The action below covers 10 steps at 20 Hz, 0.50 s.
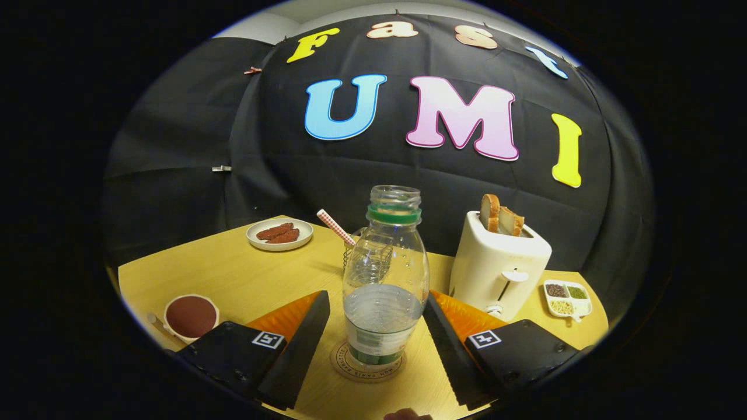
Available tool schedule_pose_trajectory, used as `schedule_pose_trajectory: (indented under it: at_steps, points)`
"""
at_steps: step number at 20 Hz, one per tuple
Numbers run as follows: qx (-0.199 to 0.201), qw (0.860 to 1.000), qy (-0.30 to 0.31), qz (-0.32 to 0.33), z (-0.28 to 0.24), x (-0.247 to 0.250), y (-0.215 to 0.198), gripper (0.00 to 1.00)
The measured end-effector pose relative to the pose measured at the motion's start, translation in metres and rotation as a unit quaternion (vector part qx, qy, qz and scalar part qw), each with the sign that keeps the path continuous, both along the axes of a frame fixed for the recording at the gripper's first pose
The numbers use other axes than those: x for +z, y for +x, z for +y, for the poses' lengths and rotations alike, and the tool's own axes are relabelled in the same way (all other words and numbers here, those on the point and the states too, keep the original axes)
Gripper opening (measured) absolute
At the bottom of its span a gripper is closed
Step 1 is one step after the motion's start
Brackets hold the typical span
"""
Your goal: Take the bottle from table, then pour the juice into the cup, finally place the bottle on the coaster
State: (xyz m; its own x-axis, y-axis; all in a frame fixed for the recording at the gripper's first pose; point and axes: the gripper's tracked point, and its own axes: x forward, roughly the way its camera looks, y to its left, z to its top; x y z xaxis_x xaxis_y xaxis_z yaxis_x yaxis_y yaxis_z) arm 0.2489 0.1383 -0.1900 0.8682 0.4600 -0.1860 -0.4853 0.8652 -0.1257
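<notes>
Wooden tabletop (245, 274), booth. Clear bottle (385, 280), uncapped, part full, stands upright on the coaster (366, 366). Gripper (373, 332) fingers spread, flanking it; contact unclear. Judged: release step. Widen evenly, back straight out, avoid nudging. Glass with straw (360, 251) behind.

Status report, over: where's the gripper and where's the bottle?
Gripper open, fingers flanking bottle, not pressing. Bottle upright on coaster, uncapped. Cup behind bottle.
</notes>
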Motion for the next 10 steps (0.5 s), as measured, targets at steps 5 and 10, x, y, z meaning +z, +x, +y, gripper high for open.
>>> schedule_pose_trajectory:
  at_steps: [5, 10]
  points:
    - [-0.026, 0.999, 0.001, -0.037, -0.016, 0.044, -0.022, 0.98]
    - [-0.057, 0.997, 0.013, -0.046, -0.037, 0.110, -0.055, 0.98]
